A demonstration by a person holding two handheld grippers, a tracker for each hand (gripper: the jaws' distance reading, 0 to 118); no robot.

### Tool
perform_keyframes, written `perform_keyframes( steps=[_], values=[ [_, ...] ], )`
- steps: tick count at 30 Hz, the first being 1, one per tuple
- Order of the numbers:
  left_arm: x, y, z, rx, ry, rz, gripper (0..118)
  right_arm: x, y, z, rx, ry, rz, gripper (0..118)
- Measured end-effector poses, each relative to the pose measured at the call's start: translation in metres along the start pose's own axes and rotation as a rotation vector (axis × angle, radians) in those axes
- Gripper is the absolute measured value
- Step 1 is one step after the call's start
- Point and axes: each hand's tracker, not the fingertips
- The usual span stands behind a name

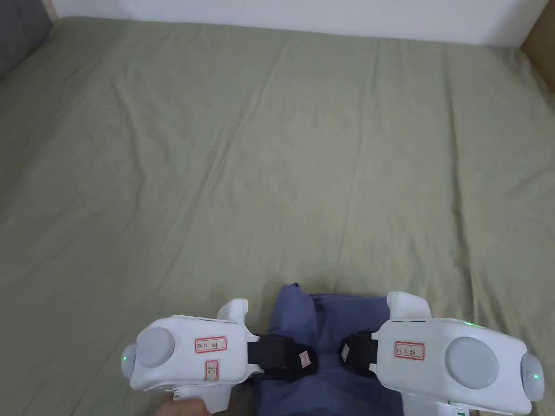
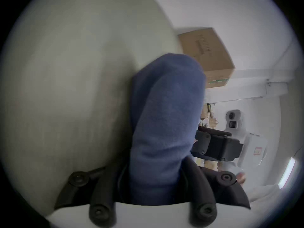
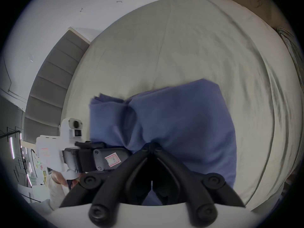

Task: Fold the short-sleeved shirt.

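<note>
Between the two claws, at the near edge of the bed [image 1: 271, 135], the blue shirt [image 1: 330, 325] hangs bunched. Left claw [image 1: 303, 358] and right claw [image 1: 347, 352] face each other, level, each pinching its fabric.

Your head view is evenly lit, soft and sharp, with faint shadows only in the creases of the pale green bedsheet [image 1: 282, 162]. Both gripper views are round fisheye pictures with black corners and bent edges; the folded blue fabric shirt [image 2: 164, 116] close to your left lens is smeared and out of focus, and the brown cardboard box [image 2: 207, 53] behind it looks motion-blurred
</note>
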Motion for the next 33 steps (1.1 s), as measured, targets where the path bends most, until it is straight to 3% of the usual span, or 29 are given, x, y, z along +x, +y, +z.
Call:
perform_keyframes(
  steps=[1, 2, 3, 4, 12, 14, 21, 27, 30, 33],
  values=[
    [-0.012, 0.005, 0.006, -0.004, -0.237, 0.104, 24, -0.001, -0.001, 0.001, 0.002, 0.009, -0.003, 0],
    [-0.01, 0.008, 0.01, 0.001, -0.268, 0.133, 24, -0.004, -0.003, 0.003, 0.016, 0.009, -0.009, 0],
    [-0.003, 0.006, 0.01, 0.011, -0.141, 0.066, 24, -0.008, -0.003, 0.007, 0.029, 0.013, -0.01, 0],
    [0.003, 0.005, 0.011, 0.009, -0.111, 0.011, 24, -0.012, -0.005, 0.011, 0.045, 0.008, 0.001, 0],
    [-0.006, 0.011, 0.06, 0.04, -0.024, 0.007, 24, -0.058, -0.023, 0.063, 0.392, -0.083, 0.152, 0],
    [-0.011, 0.015, 0.088, 0.054, 0.053, -0.017, 24, -0.073, -0.028, 0.077, 0.507, -0.121, 0.213, 0],
    [-0.038, 0.027, 0.183, 0.114, 0.345, -0.051, 24, -0.118, -0.036, 0.114, 0.801, -0.216, 0.315, 0],
    [-0.056, 0.038, 0.248, 0.13, 0.667, -0.101, 24, -0.138, -0.044, 0.119, 0.895, -0.243, 0.311, 0],
    [-0.063, 0.039, 0.268, 0.135, 0.873, -0.144, 24, -0.137, -0.049, 0.122, 0.949, -0.21, 0.268, 0],
    [-0.074, 0.042, 0.281, 0.124, 1.016, -0.162, 24, -0.136, -0.045, 0.115, 0.904, -0.269, 0.295, 0]
  ],
)
